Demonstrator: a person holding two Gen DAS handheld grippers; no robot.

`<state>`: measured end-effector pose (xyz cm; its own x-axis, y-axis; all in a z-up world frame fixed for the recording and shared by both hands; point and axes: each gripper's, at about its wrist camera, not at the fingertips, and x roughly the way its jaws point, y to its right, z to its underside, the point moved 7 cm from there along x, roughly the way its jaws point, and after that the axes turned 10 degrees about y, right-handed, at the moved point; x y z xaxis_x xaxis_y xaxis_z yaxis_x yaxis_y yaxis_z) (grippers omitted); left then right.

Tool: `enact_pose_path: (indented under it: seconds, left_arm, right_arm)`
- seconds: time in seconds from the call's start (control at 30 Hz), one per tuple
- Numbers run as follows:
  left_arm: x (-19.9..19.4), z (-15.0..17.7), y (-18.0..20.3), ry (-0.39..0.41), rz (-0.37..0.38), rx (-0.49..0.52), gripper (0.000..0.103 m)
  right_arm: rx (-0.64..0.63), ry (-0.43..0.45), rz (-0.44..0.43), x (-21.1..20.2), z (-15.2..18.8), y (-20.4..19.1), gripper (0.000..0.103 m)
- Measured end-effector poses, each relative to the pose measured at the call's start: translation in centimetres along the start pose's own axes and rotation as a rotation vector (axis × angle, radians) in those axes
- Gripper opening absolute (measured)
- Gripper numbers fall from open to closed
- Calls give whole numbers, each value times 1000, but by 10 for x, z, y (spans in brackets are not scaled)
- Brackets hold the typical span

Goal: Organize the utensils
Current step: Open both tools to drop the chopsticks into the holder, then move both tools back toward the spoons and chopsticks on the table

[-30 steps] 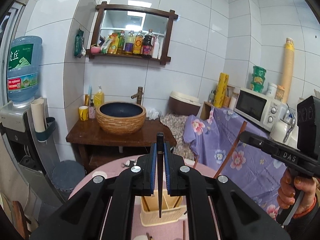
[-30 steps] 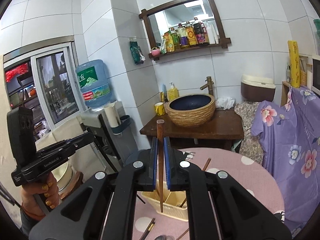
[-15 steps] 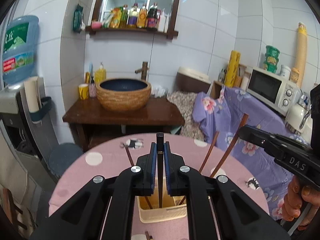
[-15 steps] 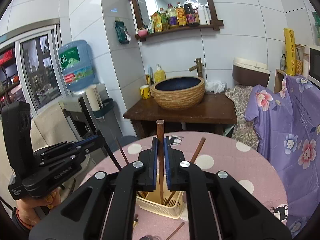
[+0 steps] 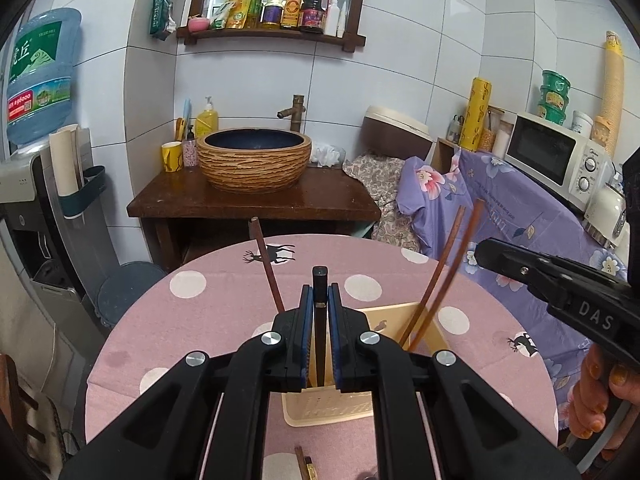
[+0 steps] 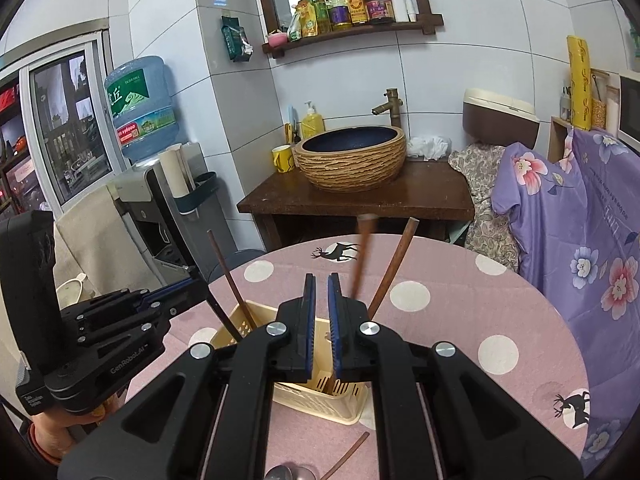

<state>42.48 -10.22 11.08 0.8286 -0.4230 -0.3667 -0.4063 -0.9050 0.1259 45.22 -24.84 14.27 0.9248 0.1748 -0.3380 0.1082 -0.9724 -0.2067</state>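
A cream plastic utensil basket (image 5: 332, 412) (image 6: 236, 328) stands on the pink dotted round table (image 5: 200, 308) (image 6: 460, 312). My left gripper (image 5: 320, 312) is shut on a dark chopstick (image 5: 319, 284), held upright over the basket. My right gripper (image 6: 321, 304) is open and empty above the basket. A brown chopstick (image 6: 362, 256), blurred, leans in the basket just beyond the right fingers. Other brown chopsticks (image 5: 436, 284) (image 6: 230, 280) lean in the basket.
A loose chopstick (image 6: 346, 452) and a spoon (image 6: 288, 474) lie on the table near me. Behind the table stand a wooden stand with a basin (image 5: 254, 160), a water dispenser (image 6: 140, 128) at left and a purple floral cover (image 6: 580, 248) at right.
Both grippers have come down toward the basket. My right gripper has opened and let go of its brown chopstick, which now tips into the basket. The left still holds its chopstick.
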Motion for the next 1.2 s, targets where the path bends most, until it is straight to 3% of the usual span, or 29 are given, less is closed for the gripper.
enact_pose_path:
  seconds: [0.03, 0.1, 0.13, 0.17, 0.2, 0.27, 0.47, 0.83, 1.0, 1.2]
  left_arm:
    - [-1, 0, 2, 6, 1, 6, 12]
    - [-9, 0, 3, 27, -6, 21, 33]
    - [-12, 0, 2, 39, -9, 21, 54]
    - [-17, 1, 2, 55, -7, 18, 64]
    - [-23, 2, 3, 72, 1, 14, 65]
    - [-31, 6, 4, 81, 11, 18, 72]
    - [-51, 34, 1, 80, -24, 67, 94]
    - [-45, 128, -30, -112, -59, 3, 97]
    - [-40, 163, -34, -174, -73, 28, 97]
    - [-38, 196, -48, -242, -60, -52, 78]
  right_arm:
    - [3, 3, -3, -1, 0, 0, 7]
    - [-3, 8, 0, -3, 2, 0, 8]
    - [-9, 12, 1, -6, 3, -1, 10]
    - [-15, 16, 0, -8, 4, -2, 15]
    - [-21, 23, -2, -11, 5, -3, 20]
    - [-34, 45, -2, -19, 8, -6, 45]
    - [-85, 66, 21, -44, 33, -10, 54]
    - [-69, -122, 44, -51, 129, -9, 55]
    - [-60, -223, 51, -40, 178, -9, 55]
    - [-1, -295, 73, -33, 218, 3, 55]
